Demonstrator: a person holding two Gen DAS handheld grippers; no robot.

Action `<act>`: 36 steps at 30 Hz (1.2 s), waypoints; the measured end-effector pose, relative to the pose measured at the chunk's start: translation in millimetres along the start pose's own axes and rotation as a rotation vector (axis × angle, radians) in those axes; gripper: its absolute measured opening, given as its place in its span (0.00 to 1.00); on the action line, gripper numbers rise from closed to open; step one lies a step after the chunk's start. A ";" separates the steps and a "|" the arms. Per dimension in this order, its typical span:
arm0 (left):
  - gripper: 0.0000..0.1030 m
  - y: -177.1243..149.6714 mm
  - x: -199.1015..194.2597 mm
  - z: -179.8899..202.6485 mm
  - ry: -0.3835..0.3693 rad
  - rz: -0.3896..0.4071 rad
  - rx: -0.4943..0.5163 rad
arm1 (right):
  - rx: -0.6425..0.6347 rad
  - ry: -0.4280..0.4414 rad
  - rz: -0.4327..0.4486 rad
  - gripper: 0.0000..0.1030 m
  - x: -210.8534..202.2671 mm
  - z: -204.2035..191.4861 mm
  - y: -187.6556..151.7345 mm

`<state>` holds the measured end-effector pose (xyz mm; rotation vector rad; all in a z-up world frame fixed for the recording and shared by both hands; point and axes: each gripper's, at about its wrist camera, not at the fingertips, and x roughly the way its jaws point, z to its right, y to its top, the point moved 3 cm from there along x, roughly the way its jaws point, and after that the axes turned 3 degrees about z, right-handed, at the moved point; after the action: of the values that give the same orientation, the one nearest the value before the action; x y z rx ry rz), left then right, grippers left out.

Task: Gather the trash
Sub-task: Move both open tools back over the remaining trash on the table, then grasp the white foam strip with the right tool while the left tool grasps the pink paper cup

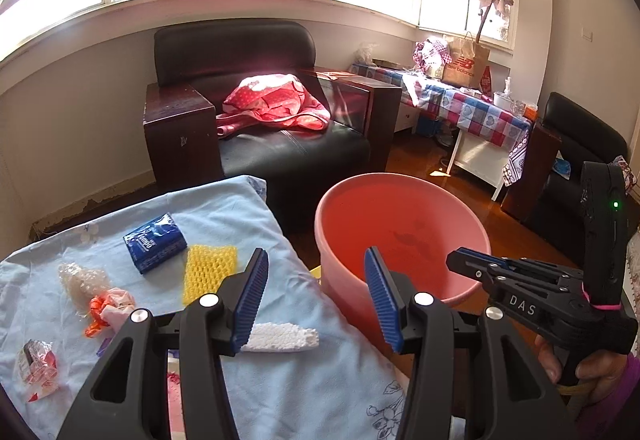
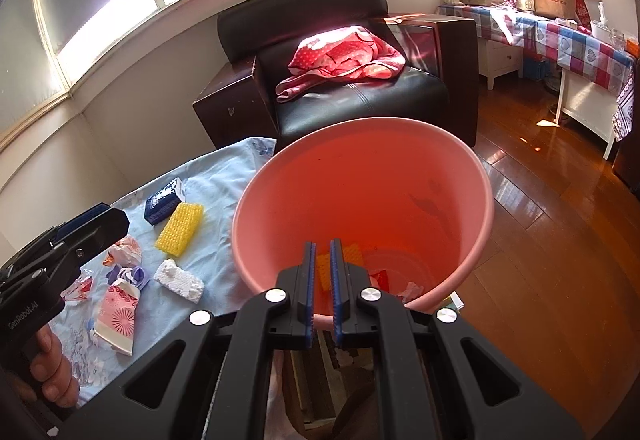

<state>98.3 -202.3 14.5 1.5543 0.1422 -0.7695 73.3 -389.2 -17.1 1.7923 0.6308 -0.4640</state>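
Round pink plastic bucket [image 2: 486, 216] holds a few scraps; white foam chunk [image 1: 280, 338], yellow mesh sponge [image 1: 210, 272] remain near cloth-covered worktop's edge; left gripper [image 1: 316, 304] released, right gripper [image 2: 323, 292] nearly clenched, empty

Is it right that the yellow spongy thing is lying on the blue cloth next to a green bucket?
Nearly. The yellow spongy piece does lie on the light blue cloth, but the bucket beside it is pink, not green. The right wrist view shows its pink rim and inside most plainly, with a few scraps already at the bottom.
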 end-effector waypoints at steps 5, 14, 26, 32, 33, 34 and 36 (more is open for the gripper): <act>0.53 -15.6 -28.1 -47.6 0.074 -0.009 -0.068 | -0.042 0.078 -0.020 0.07 -0.4 -29.4 -4.5; 0.53 -66.9 -65.3 -116.4 0.182 -0.076 -0.184 | -0.137 0.166 -0.082 0.07 7.2 -86.4 -20.3; 0.52 -93.0 -61.7 -114.1 0.106 -0.151 -0.171 | -0.228 0.223 -0.164 0.34 24.9 -130.8 -44.3; 0.40 -94.3 -40.8 -103.8 0.064 -0.204 -0.157 | -0.228 0.299 -0.203 0.34 31.6 -136.2 -49.3; 0.39 -95.8 -36.3 -103.9 0.062 -0.220 -0.162 | -0.220 0.310 -0.213 0.34 33.0 -136.5 -50.4; 0.35 -97.6 -31.7 -104.3 0.060 -0.236 -0.169 | -0.222 0.309 -0.225 0.34 34.7 -136.8 -51.4; 0.25 -101.4 -23.3 -106.0 0.044 -0.265 -0.188 | -0.256 0.277 -0.228 0.34 36.9 -138.0 -52.5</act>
<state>68.1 -79.9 -64.2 1.3890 0.4472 -0.9021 69.2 -238.4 -37.1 1.5587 1.0478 -0.2726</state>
